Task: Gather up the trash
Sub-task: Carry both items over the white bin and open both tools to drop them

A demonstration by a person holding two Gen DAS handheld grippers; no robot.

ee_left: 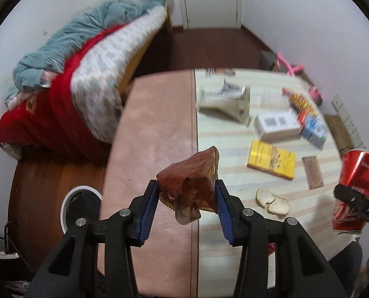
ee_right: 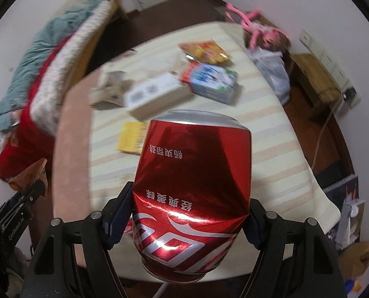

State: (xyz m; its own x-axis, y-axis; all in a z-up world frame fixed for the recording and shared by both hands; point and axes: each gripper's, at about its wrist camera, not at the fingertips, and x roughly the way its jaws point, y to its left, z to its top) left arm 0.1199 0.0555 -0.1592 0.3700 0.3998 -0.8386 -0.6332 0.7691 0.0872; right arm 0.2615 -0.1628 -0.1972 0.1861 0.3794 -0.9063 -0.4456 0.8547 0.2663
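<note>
My left gripper (ee_left: 187,193) is shut on a crumpled brown snack wrapper (ee_left: 189,181) and holds it above the round table (ee_left: 147,136). My right gripper (ee_right: 189,213) is shut on a dented red cola can (ee_right: 192,186), held upside down above the table; the can also shows in the left wrist view (ee_left: 356,183). A bin with a white rim and black liner (ee_left: 77,208) stands on the floor left of the table. On the table lie a crumpled paper bag (ee_left: 224,101), a white box (ee_left: 276,124), a milk carton (ee_left: 313,130), a yellow box (ee_left: 271,160) and rice crackers (ee_left: 271,200).
A bed with red and blue-grey bedding (ee_left: 60,84) stands left of the table. A striped cloth (ee_left: 234,154) covers the table's right part. A plastic bag (ee_right: 271,69), a pink toy (ee_right: 256,24) and a wooden stool (ee_right: 313,77) lie beyond the table.
</note>
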